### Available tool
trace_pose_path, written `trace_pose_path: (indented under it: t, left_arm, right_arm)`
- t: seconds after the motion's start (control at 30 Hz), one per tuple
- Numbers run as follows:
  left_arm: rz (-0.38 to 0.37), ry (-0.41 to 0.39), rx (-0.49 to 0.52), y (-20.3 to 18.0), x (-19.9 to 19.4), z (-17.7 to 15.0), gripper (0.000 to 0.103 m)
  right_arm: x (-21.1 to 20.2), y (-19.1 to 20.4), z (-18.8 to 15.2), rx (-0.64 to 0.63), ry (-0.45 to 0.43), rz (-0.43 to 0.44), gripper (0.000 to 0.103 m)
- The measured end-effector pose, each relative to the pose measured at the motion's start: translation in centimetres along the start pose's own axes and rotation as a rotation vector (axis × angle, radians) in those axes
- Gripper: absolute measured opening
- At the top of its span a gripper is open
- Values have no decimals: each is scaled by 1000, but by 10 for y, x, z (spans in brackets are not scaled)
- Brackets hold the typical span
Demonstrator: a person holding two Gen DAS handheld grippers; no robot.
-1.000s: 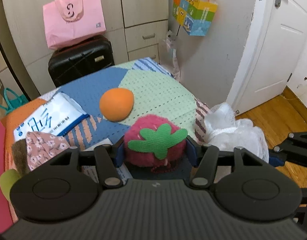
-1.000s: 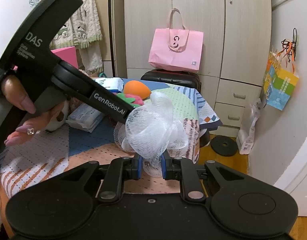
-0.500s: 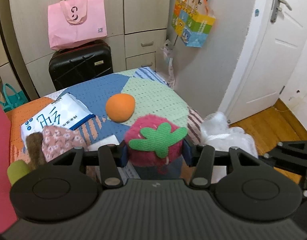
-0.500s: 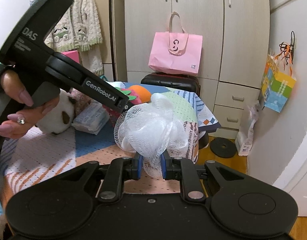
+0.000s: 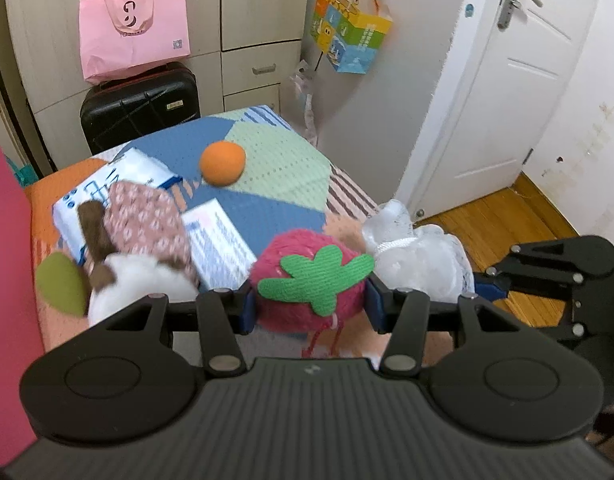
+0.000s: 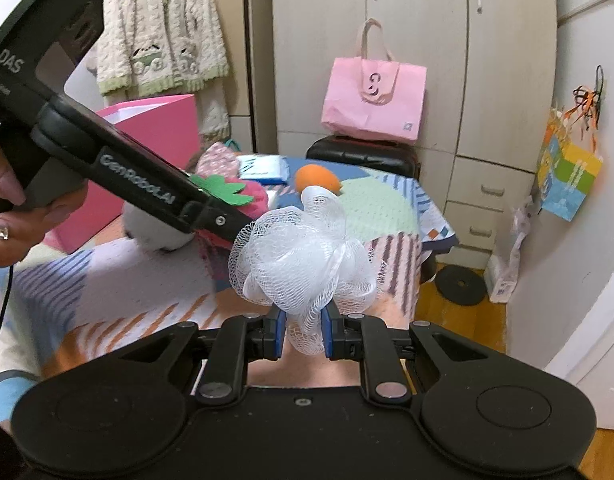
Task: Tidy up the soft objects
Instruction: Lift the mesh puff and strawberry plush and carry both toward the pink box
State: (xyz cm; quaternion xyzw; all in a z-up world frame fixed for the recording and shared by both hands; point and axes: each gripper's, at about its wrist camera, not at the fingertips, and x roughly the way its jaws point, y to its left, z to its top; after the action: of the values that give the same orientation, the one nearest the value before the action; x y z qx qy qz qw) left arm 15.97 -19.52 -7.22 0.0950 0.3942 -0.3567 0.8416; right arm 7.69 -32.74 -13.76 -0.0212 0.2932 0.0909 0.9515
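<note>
While both tools stay clamped, left tool [image 5: 309, 306] on strawberry plush [image 5: 307, 280], right tool [image 6: 303, 330] on mesh sponge [image 6: 303, 256], table edge [image 6: 435, 236] lies beyond.

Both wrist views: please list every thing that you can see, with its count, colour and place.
strawberry plush: 1, pink with green leaf, between the left pads
mesh bath sponge: 1, white, pinched by the right pads
orange ball: 1, orange, on the bed cover
bed cover: 1, blue, green and orange patches, below everything
tissue packs: 2, white and blue, on the cover
plush animal: 1, white and brown with floral cloth, left on the cover
pink bag: 1, pink, on the suitcase
suitcase: 1, black, by the wardrobe
gift bag: 1, multicoloured, hanging on the wall
left gripper: 1, black
right gripper: 1, black
hand: 1, on the left gripper's handle
</note>
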Motion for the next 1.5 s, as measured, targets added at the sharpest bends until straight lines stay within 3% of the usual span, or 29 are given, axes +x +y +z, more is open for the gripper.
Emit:
trace_pose_path:
  t: [0.33, 0.67, 0.83, 1.13, 1.5]
  left_arm:
    - [-16, 26, -10, 7, -49, -43, 50]
    - [-62, 71, -140, 35, -108, -96, 50]
    - [-42, 58, -187, 47, -139, -115, 50]
    - [36, -37, -219, 68, -197, -133, 50]
    - [127, -181, -234, 117, -241, -116, 50]
  right_arm:
    - [-27, 31, 0, -42, 60, 119, 21]
    - [-43, 80, 4, -82, 134, 259, 21]
    - [-50, 106, 11, -103, 150, 351, 21]
    - [-56, 149, 42, -164, 131, 477, 21]
    - [-39, 194, 106, -249, 31, 510, 21]
